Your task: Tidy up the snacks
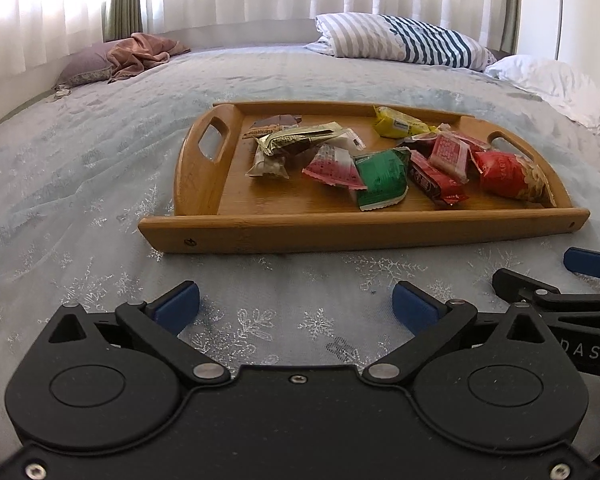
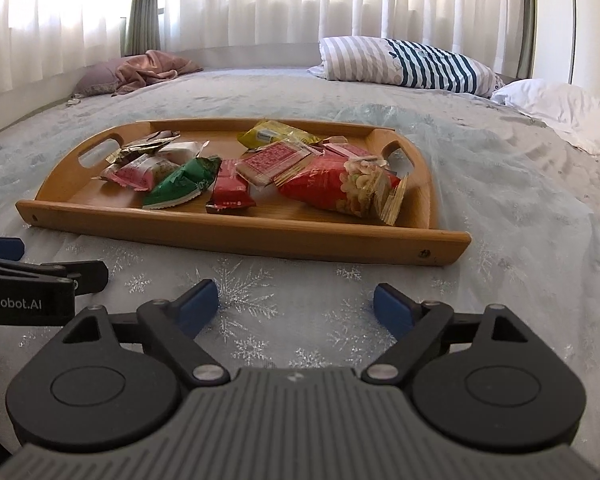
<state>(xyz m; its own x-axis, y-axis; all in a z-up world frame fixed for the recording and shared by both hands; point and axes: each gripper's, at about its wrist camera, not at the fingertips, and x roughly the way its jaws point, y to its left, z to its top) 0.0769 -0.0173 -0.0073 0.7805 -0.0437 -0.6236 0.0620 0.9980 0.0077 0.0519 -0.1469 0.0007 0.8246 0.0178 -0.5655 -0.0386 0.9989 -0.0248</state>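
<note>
The left gripper (image 1: 296, 304) and right gripper (image 2: 296, 306) hover side by side over the bedspread (image 1: 100, 200), short of the wooden tray (image 1: 340, 232). The snacks (image 1: 380, 176) lie jumbled on it. Going well likely means singling out one edge packet rather than the overlapping pile. Both jaws gape wide, empty, touching nothing.

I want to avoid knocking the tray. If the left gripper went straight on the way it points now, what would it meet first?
Probably the bedspread just ahead of the open left gripper, since it tilts downward; skimming forward, it would hit the wooden tray's near rim.
</note>
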